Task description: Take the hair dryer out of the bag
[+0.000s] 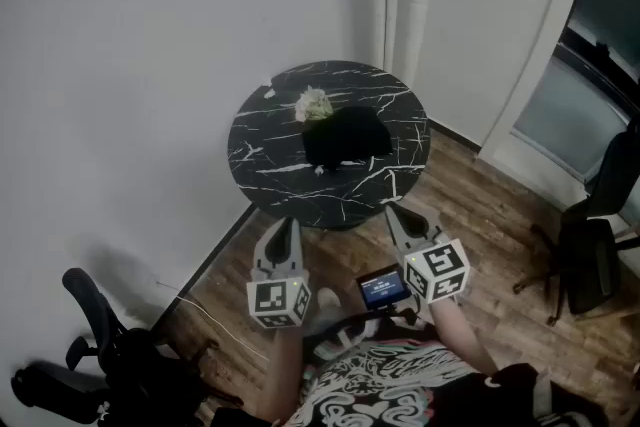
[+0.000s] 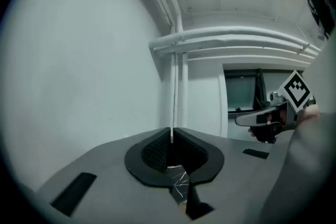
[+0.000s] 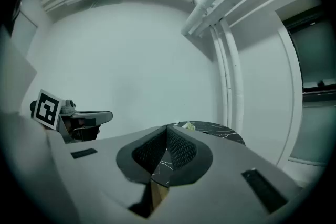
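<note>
White-walled corner, wood floor, round black marble table. At the tabletop's middle, a black bag, closed up as far as can be told; just beside it toward the far edge, a pale tuft. No hair dryer on show, presumably inside the bag.

Left gripper and right gripper both clamped shut on nothing, held short of the near edge.

Likely handling: slack fabric, apt to sag and drag along; rigid, smooth dryer of modest weight, best pinched at the handle while pinning the bag's rim with the other tongs.

Bag visible from the head view alone. From the right gripper view, only marble and the tuft above the jaws; from the left gripper view, wall pipes, the other gripper, a sliver of marble.
</note>
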Tool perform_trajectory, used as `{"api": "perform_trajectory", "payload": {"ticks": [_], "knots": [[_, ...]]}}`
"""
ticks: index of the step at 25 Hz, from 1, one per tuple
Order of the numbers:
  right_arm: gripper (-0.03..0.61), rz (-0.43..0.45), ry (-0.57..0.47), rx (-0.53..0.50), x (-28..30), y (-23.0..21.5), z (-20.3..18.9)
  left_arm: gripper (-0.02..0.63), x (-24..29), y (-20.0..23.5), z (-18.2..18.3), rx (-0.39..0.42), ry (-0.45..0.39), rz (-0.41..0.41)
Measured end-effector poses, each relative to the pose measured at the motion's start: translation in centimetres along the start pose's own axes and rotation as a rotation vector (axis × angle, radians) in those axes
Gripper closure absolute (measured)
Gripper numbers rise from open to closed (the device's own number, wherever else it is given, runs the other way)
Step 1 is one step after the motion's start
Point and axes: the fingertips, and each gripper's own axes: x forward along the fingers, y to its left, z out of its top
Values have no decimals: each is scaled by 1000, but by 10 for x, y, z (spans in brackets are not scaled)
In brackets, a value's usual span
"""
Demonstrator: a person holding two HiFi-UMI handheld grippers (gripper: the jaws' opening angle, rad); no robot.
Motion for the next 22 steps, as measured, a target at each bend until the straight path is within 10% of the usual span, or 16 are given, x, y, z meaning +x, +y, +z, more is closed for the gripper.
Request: {"api": "perform_trajectory", "payload": {"ticks": [22], "knots": [[558, -4, 21, 41, 0, -18, -16, 588, 12, -9, -13, -10, 52, -9]]}}
